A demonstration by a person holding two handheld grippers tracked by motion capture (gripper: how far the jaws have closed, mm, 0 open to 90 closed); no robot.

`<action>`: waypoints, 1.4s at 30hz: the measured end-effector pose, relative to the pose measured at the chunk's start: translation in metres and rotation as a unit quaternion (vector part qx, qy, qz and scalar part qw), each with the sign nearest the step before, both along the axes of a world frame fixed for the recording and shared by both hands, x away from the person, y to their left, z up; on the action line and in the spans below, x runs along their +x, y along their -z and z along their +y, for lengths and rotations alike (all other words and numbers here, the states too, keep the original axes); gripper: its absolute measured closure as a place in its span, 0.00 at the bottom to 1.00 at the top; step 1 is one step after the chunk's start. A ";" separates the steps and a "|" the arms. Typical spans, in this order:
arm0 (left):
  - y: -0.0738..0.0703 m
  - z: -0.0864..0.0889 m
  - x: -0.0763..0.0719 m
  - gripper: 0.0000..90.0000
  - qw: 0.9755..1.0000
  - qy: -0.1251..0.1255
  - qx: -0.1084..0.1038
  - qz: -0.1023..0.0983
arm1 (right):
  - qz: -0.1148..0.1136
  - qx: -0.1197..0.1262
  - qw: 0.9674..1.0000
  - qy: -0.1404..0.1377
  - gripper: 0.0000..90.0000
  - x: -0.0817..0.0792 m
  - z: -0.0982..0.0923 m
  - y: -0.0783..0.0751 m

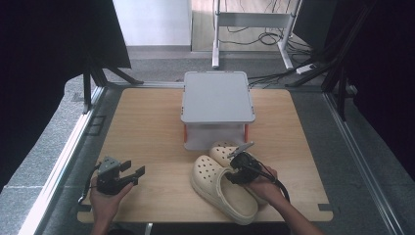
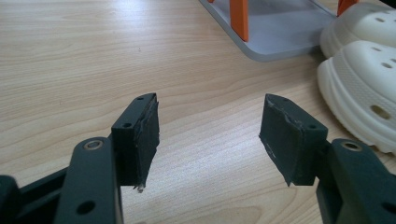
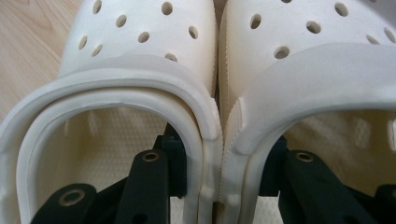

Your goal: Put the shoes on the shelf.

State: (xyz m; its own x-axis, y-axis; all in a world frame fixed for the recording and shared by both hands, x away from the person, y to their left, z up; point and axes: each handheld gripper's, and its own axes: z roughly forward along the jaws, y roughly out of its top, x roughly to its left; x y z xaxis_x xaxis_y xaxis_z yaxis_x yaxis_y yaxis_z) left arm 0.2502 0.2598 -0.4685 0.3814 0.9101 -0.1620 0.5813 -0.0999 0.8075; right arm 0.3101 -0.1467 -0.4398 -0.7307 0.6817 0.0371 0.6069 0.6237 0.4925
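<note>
Right gripper (image 3: 219, 186) jaws clamped on both clogs' (image 3: 140, 56) adjoining inner walls.

A light wooden worktop (image 1: 147, 132) with rounded corners sits in the centre of the high view, its grain running side to side. A metal rail frame (image 1: 63, 156) borders it at nine and three o'clock. Grey speckled floor (image 1: 44, 142) surrounds it. Black curtains (image 1: 44, 39) hang at ten o'clock and at two o'clock (image 1: 386, 73), held by black stands with angled feet (image 1: 105, 76). At twelve o'clock stands a pale wall panel (image 1: 151, 22), with wooden flooring (image 1: 203, 24) beside it. A white metal table frame (image 1: 254, 22) stands at one o'clock, black cables (image 1: 271, 36) trailing beneath it. Soft, even daylight brightens the far side.
</note>
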 end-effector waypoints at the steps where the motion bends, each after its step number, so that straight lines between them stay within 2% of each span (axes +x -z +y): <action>1: 0.000 0.000 0.000 0.42 1.000 0.000 0.000 0.000 | -0.002 0.000 1.000 0.001 0.73 -0.001 -0.003 -0.001; 5: 0.000 0.000 0.000 0.42 1.000 0.000 -0.001 -0.001 | 0.003 0.005 1.000 0.001 0.73 -0.004 -0.018 -0.008; 10: 0.000 -0.001 0.000 0.42 1.000 0.002 0.000 0.000 | 0.001 -0.004 1.000 -0.006 0.73 -0.007 -0.032 -0.014; 18: 0.000 -0.002 0.000 0.42 1.000 0.001 0.002 0.002 | 0.003 -0.012 1.000 -0.006 0.73 -0.007 -0.044 -0.018; 23: 0.000 -0.001 0.000 0.42 1.000 0.001 0.000 0.000 | 0.003 -0.009 1.000 -0.004 0.73 -0.006 -0.050 -0.022; 34: 0.000 -0.002 0.001 0.42 1.000 0.002 0.000 0.001 | -0.006 -0.007 1.000 0.015 0.73 -0.005 -0.075 -0.038; 42: 0.000 -0.003 0.001 0.42 1.000 0.003 -0.001 0.001 | -0.016 -0.007 0.999 0.040 0.73 -0.001 -0.103 -0.051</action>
State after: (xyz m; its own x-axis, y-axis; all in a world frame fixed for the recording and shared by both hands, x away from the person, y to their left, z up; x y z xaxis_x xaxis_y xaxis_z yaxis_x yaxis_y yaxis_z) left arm 0.2509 0.2568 -0.4685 0.3866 0.9076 -0.1638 0.5825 -0.1026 0.8064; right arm 0.3091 -0.2496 -0.3891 -0.6748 0.7380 0.0041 0.6391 0.5815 0.5034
